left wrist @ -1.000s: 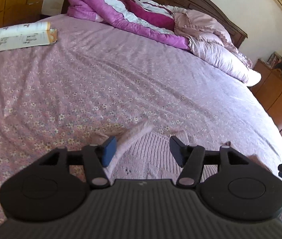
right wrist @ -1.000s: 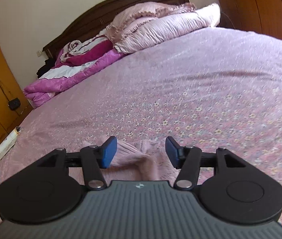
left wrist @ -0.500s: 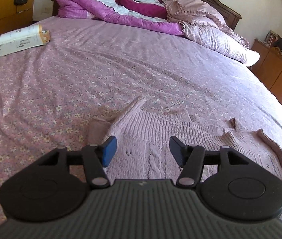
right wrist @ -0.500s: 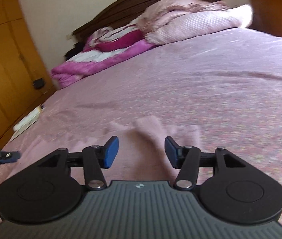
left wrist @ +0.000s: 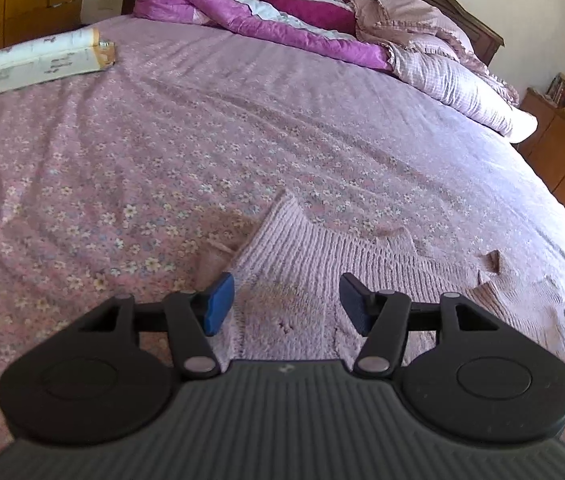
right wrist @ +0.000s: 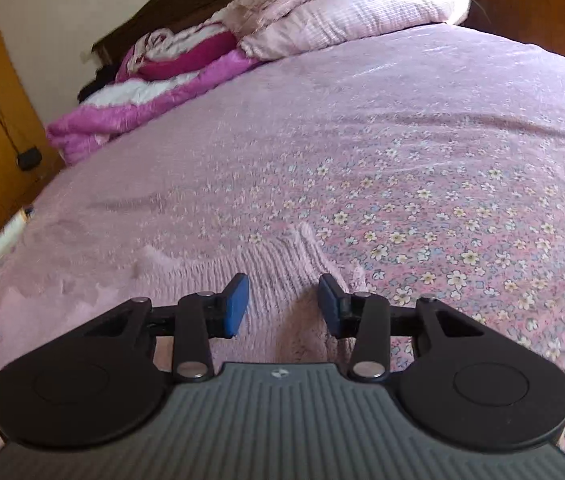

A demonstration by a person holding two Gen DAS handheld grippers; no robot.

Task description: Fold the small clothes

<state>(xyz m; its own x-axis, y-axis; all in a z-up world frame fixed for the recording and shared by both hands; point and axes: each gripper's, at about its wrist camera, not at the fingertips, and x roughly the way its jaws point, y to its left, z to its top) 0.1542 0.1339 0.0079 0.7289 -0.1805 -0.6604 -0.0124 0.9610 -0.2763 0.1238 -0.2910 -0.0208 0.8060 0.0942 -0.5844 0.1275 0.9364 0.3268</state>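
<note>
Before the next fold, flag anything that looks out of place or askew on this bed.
The pink knit garment lies spread but uneven, one corner flipped up near its right edge. An open book sits at the far left of the bedspread, unrelated to folding. Both grippers are open.

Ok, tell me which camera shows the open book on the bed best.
The left wrist view: the open book lies fully visible on the floral bedsheet, pages up. The right wrist view catches only a blurred sliver of it at the bed's edge.
</note>
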